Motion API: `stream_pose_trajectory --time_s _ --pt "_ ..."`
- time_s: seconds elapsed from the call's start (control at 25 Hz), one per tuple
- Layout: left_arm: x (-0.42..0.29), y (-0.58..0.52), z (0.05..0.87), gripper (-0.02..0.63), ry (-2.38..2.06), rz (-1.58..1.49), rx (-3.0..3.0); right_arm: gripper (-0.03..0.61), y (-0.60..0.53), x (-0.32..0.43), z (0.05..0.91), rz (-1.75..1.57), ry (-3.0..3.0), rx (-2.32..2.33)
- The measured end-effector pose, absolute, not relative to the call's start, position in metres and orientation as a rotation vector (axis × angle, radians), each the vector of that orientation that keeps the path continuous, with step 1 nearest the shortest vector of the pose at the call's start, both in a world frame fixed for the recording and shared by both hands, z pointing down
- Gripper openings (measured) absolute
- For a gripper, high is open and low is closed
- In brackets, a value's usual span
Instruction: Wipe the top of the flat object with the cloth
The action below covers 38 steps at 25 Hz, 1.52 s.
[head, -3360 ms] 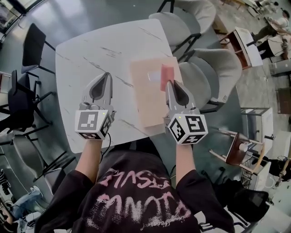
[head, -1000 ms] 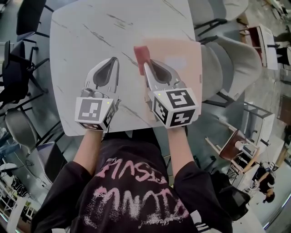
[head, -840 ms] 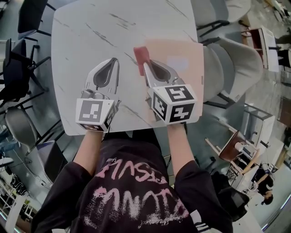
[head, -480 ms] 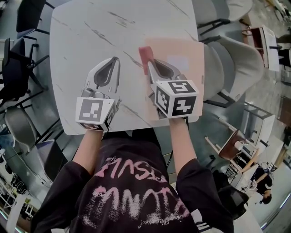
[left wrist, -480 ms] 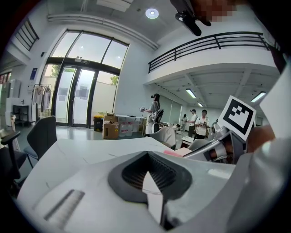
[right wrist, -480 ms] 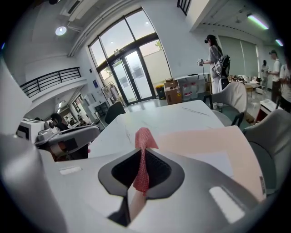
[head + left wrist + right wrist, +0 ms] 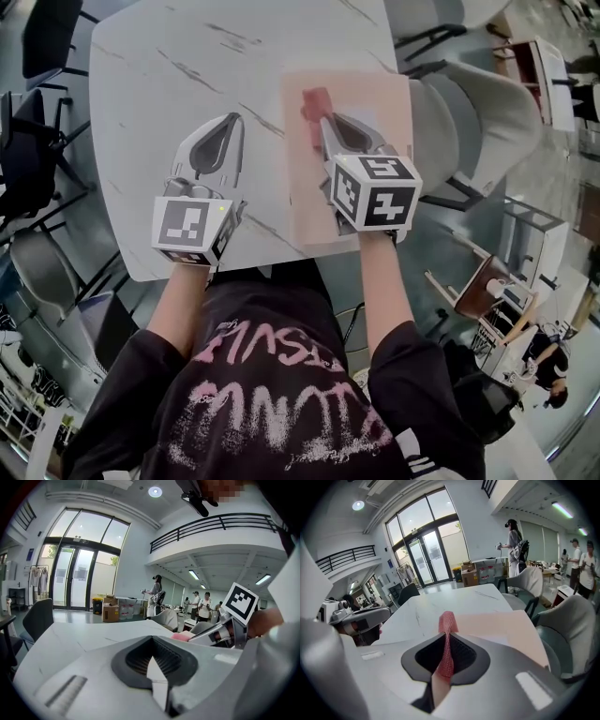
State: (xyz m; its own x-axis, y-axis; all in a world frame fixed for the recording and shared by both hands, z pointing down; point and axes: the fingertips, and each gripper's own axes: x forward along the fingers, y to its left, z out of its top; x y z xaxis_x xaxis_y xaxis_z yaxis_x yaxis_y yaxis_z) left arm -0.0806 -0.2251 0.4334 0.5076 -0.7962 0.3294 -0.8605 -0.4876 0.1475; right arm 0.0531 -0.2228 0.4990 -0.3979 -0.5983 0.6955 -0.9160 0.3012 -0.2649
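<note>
At a white marble-veined table [image 7: 159, 84] in a high, bright hall, I have the right gripper [image 7: 324, 122] clamped on a red cloth [image 7: 316, 101], its jaws closed tight with the fabric pinched between them and a fold sticking out past the tips. The cloth lies on the pale pink flat object [image 7: 309, 192], a board on the table's right half that reaches its near edge, and sits towards the board's far left corner. My left gripper [image 7: 234, 122] rests on bare tabletop just left of the board, jaws together with nothing in them. Grey upholstered chairs [image 7: 469, 112] stand along the table's right side and black ones [image 7: 47, 42] along its left. Behind, tall glass doors [image 7: 426, 555] let in daylight, a railed balcony [image 7: 220, 524] runs overhead, cardboard boxes [image 7: 469, 576] stand by the doors, and several people [image 7: 513, 536] stand about (one wears a headset).
</note>
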Motion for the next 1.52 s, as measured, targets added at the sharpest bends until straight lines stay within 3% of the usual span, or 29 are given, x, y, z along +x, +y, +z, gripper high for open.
stream_pose_trajectory --time_s 0.84,1.2,1.52 --pt "-0.023 -0.222 0.442 0.000 -1.305 0.364 2.471 0.046 -0.214 0.192 0.504 0.914 -1.903 1.622" --pt "-0.033 -0.215 0.435 0.000 -1.337 0.339 2.489 0.046 -0.213 0.157 0.470 0.935 -2.045 1.615" --pt "-0.067 -0.206 0.425 0.000 -1.419 0.316 2.468 0.046 -0.196 0.047 0.466 0.969 -2.217 1.351"
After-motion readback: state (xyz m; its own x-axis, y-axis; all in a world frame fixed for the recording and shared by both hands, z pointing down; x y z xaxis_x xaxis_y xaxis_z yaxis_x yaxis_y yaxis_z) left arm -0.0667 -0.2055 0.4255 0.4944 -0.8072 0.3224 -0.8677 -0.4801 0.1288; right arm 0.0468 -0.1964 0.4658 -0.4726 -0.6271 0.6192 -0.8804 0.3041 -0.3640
